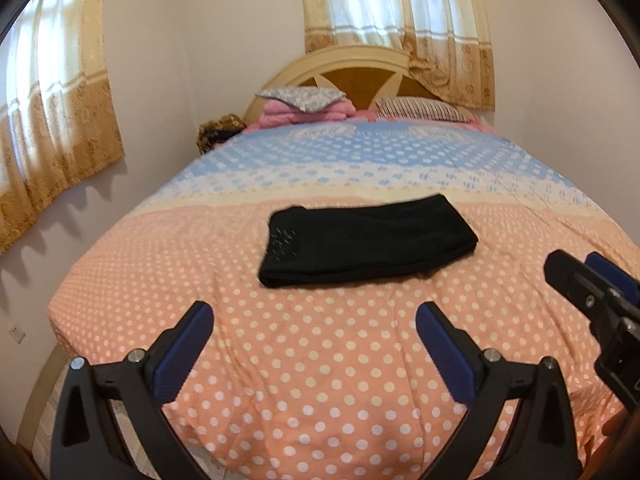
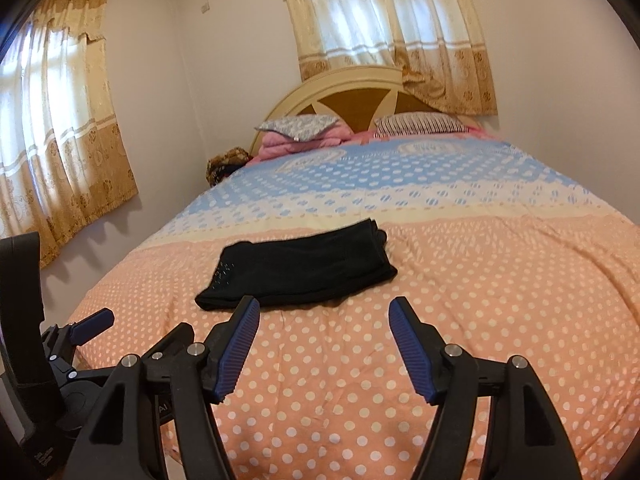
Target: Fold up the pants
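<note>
The black pants [image 1: 366, 242] lie folded into a compact rectangle on the pink polka-dot part of the bed [image 1: 280, 360]. They also show in the right wrist view [image 2: 300, 268]. My left gripper [image 1: 314, 312] is open and empty, held back from the pants above the near part of the bed. My right gripper [image 2: 324, 306] is open and empty, just short of the pants' near edge. The right gripper shows at the right edge of the left wrist view [image 1: 592, 280]. The left gripper shows at the lower left of the right wrist view [image 2: 92, 324].
Pillows [image 1: 304, 98] and a pink blanket [image 1: 304, 114] lie at the headboard [image 1: 352, 72]. A striped pillow [image 1: 420, 108] lies beside them. Curtained windows [image 1: 400, 12] are behind and on the left wall [image 1: 48, 120]. A brown bundle [image 1: 218, 130] sits by the bed's far left corner.
</note>
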`<state>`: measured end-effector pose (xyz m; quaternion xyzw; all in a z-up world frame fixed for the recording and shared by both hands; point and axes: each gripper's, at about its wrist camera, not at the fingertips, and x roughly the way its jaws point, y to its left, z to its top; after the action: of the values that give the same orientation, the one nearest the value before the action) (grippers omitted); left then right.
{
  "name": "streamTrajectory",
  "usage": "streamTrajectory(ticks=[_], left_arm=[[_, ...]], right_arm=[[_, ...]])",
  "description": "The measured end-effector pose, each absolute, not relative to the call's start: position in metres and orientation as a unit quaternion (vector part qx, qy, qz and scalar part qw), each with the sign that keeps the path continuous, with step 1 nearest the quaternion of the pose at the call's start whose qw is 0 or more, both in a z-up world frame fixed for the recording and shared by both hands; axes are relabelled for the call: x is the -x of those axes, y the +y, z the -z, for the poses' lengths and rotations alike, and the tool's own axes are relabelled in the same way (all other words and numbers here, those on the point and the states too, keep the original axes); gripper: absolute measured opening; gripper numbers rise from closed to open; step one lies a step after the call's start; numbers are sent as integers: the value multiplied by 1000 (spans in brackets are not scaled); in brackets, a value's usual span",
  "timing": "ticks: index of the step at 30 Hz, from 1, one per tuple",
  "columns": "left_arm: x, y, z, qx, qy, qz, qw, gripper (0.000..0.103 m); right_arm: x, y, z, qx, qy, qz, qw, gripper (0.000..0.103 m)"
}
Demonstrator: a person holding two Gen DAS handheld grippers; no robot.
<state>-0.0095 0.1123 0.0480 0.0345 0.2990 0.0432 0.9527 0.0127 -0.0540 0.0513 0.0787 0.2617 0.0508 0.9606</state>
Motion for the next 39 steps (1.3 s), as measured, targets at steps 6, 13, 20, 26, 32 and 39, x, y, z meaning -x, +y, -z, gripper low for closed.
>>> streamTrajectory(ticks=[6,13,20,26,32,39], left_arm=[[18,113,-59,-31,276,-56,959,103],[20,105,-60,-41,274,-58,959,103],[22,106,-60,-34,273,-66,959,103],[22,106,-60,-34,272,-66,959,103],[22,106,-60,-32,274,-66,959,103],[22,107,-59,-33,275,-67,959,103]], right_arm=[[5,-56,-65,-81,220,-40,971,72],[9,-58,-66,-83,216,-41,972,74],[7,-61,-64,-88,220,-41,971,74],[6,-62,-62,-87,223,-42,970,74],[7,-60,-62,-88,224,-42,970,74],[7,-62,-61,-88,225,-42,969,74]])
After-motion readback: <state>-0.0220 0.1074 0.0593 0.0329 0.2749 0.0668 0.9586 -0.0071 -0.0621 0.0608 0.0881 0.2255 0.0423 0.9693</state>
